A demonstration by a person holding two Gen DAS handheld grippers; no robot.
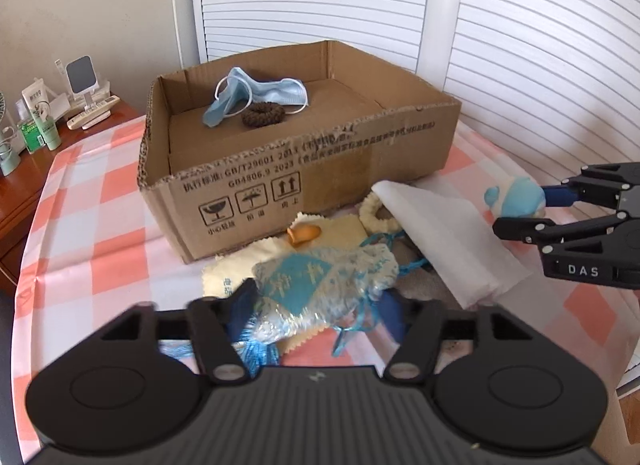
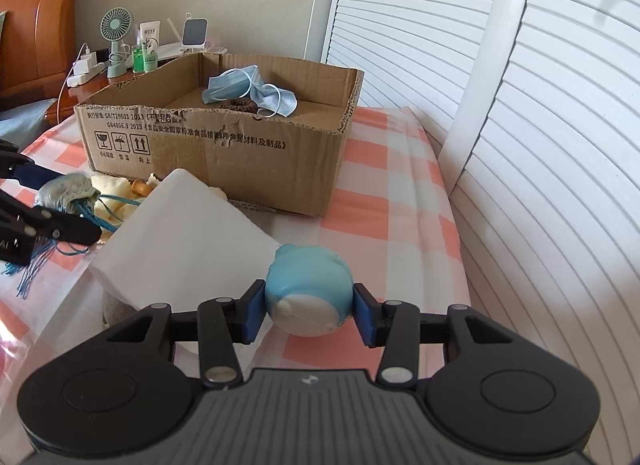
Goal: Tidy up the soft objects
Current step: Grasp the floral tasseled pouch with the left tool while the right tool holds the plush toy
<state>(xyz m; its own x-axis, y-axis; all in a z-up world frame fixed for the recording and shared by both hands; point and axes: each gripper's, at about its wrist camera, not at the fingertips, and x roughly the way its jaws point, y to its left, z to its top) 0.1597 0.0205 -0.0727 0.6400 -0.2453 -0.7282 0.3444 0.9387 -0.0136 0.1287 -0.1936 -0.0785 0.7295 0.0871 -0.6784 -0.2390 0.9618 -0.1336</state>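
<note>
Checkered bedspread (image 2: 372,169) — sachet (image 1: 324,285) lies crosswise in left tool (image 1: 316,305).

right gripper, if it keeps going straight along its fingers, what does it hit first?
Probably the brown cardboard box. The right gripper, jaws closed on the round blue-and-white squishy toy, points over bare pink-checked cloth toward the box's near right corner. Depth is unclear; it might pass over the wall.

"GB/T29601 2013", "GB4806.9 2023" on cardboard box (image 2: 224,145); "DAS" on right tool (image 1: 520,211).
</note>
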